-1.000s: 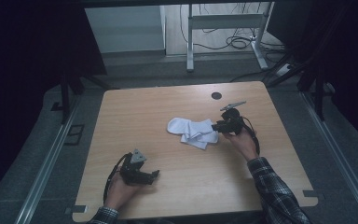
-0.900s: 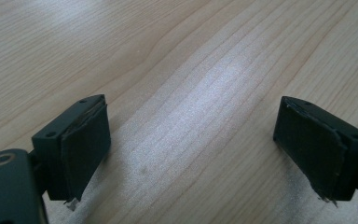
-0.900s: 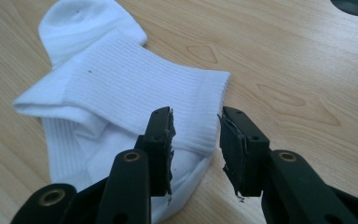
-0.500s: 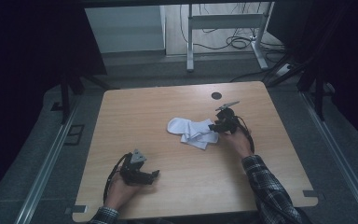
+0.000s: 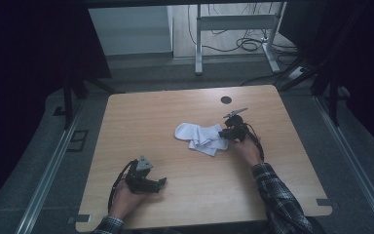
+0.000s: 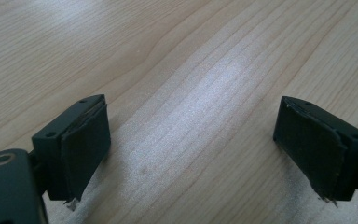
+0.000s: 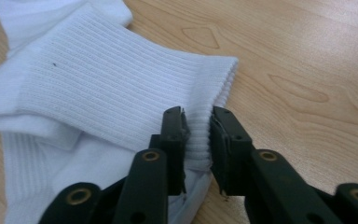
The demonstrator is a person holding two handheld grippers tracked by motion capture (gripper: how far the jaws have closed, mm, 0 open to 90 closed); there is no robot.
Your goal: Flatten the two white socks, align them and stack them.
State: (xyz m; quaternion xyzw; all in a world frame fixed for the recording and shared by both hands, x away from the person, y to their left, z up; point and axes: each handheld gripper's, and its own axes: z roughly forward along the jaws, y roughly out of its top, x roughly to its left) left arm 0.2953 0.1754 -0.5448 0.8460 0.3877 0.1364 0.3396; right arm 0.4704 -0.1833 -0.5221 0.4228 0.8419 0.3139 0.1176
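White socks (image 5: 202,138), ribbed and crumpled, cuff pinched in right tongs (image 7: 197,135); left tongs (image 6: 191,144) wide.

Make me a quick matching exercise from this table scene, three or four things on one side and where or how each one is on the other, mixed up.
Things:
1. right gripper
2. left gripper
3. white socks
4. round hole

States:
A. jaws wide apart over bare wood
B. near the table's far edge
C. jaws pinching a ribbed cuff
D. lying mid-table

Pairs: 1-C, 2-A, 3-D, 4-B
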